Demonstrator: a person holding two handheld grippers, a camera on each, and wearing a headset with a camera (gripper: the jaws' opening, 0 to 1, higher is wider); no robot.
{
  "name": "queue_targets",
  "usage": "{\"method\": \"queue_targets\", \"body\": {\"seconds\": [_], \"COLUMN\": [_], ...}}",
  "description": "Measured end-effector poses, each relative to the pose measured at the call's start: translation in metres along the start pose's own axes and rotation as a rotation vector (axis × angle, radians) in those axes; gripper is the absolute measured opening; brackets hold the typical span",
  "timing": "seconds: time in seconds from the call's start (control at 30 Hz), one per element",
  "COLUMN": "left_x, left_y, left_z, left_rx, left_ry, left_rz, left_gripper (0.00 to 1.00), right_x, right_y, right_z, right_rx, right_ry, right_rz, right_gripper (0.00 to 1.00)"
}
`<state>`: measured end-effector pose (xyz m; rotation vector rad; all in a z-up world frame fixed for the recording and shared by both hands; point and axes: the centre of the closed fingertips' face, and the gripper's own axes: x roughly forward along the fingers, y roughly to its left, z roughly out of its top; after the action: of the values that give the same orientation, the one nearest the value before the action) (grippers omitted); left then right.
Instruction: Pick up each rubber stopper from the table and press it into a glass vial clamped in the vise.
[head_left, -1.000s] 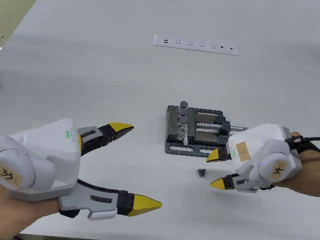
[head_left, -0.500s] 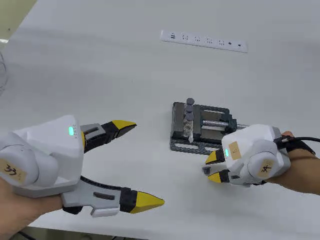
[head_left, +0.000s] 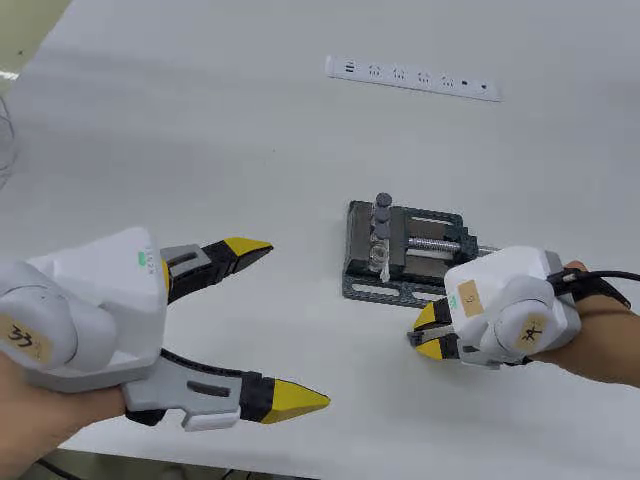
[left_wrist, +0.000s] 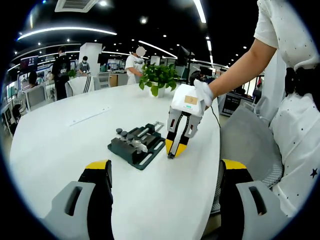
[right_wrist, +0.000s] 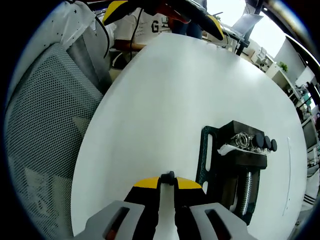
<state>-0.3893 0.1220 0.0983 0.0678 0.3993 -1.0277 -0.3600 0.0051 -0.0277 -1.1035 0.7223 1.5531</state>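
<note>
On the white table (head_left: 200, 120), well left of the vise (head_left: 400, 290), the left gripper (head_left: 297, 323) hovers, jaws spread wide. Just beside the vise's near right corner, the right gripper (head_left: 420, 337) sits low. Capped glass vials (head_left: 381, 240) stand upright in the vise. The right jaws are clamped on one dark rubber stopper (right_wrist: 167, 176).

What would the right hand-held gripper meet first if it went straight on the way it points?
Probably the bare white tabletop: the right hand-held gripper, shut on a small dark rubber stopper, tilts down at it, with the black metal vise off to one side.
</note>
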Motion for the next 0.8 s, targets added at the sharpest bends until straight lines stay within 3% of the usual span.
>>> {"method": "queue_targets", "body": {"seconds": [0.8], "left_x": [0.0043], "left_y": [-0.0039], "left_z": [0.0027], "left_rx": [-0.003], "left_ry": [-0.002], "left_rz": [-0.009], "left_gripper": [0.87], "right_x": [0.0009], "right_y": [0.0012], "right_z": [-0.002], "right_rx": [0.11], "right_ry": [-0.038], "right_rz": [-0.025], "right_gripper": [0.03]}}
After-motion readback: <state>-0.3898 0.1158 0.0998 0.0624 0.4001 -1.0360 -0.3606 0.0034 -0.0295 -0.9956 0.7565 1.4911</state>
